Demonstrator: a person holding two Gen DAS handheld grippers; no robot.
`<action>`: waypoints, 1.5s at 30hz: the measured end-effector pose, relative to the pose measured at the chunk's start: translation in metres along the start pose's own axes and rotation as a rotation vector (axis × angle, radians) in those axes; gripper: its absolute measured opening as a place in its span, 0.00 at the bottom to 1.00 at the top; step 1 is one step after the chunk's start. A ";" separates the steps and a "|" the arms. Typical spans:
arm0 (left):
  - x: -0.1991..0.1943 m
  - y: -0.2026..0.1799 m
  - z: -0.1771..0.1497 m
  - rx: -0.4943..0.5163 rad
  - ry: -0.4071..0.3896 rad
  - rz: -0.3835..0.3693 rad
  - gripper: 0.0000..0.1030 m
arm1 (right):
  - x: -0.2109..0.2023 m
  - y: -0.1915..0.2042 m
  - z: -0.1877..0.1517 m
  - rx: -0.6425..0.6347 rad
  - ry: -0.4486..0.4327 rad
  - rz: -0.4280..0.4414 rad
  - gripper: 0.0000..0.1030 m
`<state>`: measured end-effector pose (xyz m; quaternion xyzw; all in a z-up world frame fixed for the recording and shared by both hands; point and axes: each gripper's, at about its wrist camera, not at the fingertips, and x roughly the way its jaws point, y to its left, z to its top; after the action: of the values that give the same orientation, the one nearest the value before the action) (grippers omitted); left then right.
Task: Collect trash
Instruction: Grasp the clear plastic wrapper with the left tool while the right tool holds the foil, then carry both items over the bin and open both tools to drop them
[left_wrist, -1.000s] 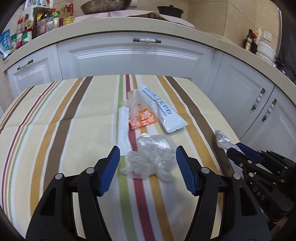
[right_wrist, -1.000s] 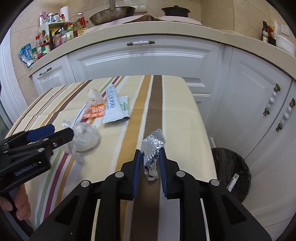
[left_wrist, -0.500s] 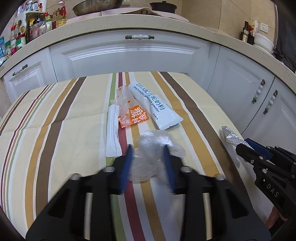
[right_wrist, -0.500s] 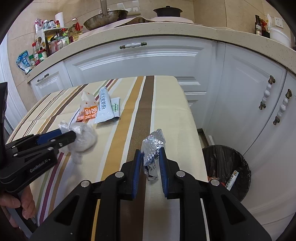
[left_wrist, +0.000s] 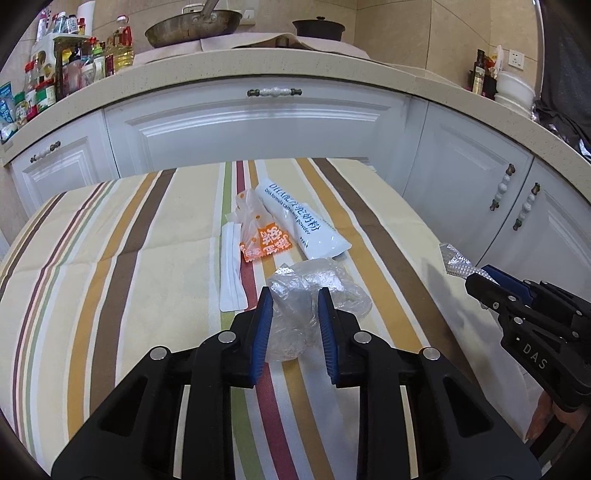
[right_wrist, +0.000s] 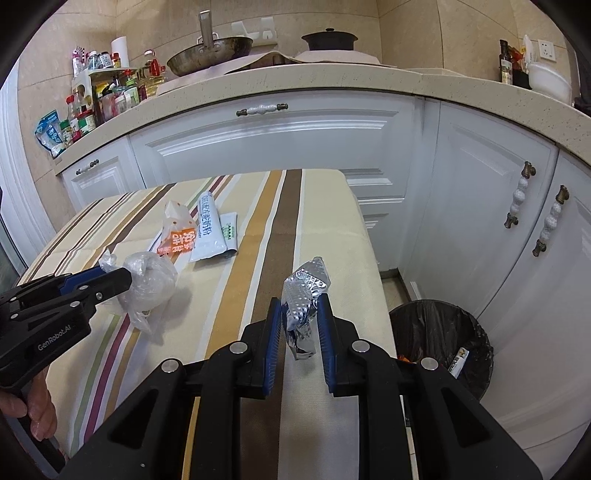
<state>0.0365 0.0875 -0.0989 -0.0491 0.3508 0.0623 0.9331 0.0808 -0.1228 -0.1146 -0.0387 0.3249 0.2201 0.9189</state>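
Closing in over the past second, the left tongs (left_wrist: 293, 301) have just drawn their blue pads together on a crumpled clear plastic bag (left_wrist: 306, 291), which now sits pinched between them above the striped surface (left_wrist: 110, 258); a moment ago the same pads stood wide on either side of it. From the right wrist view, the bag bulges out past the left tongs' tips at about 9 o'clock. The right tongs (right_wrist: 299, 310) are clenched on a crushed silver foil wrapper (right_wrist: 304, 291), held upright over the surface's right edge, as in the earlier frames. Left lying on the cloth, at roughly 12 o'clock from the left tongs, are an orange snack packet (left_wrist: 264, 240), a white tube (left_wrist: 303, 225) just to its right and touching it, and a white sachet (left_wrist: 232, 273) to its left. A black-lined trash bin (right_wrist: 441, 332) stands on the floor at about 3 o'clock from the right tongs, beside the white cabinets (right_wrist: 480, 229).
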 end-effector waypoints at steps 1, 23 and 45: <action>-0.002 0.000 0.000 -0.001 -0.002 0.001 0.24 | -0.003 -0.001 0.000 0.000 -0.006 -0.002 0.20; -0.012 -0.117 0.039 0.134 -0.097 -0.158 0.24 | -0.059 -0.083 0.002 0.072 -0.138 -0.209 0.20; 0.081 -0.247 0.043 0.329 0.020 -0.196 0.36 | -0.024 -0.184 -0.014 0.174 -0.125 -0.314 0.30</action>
<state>0.1622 -0.1443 -0.1081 0.0698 0.3592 -0.0875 0.9265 0.1356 -0.3006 -0.1238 0.0043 0.2751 0.0471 0.9602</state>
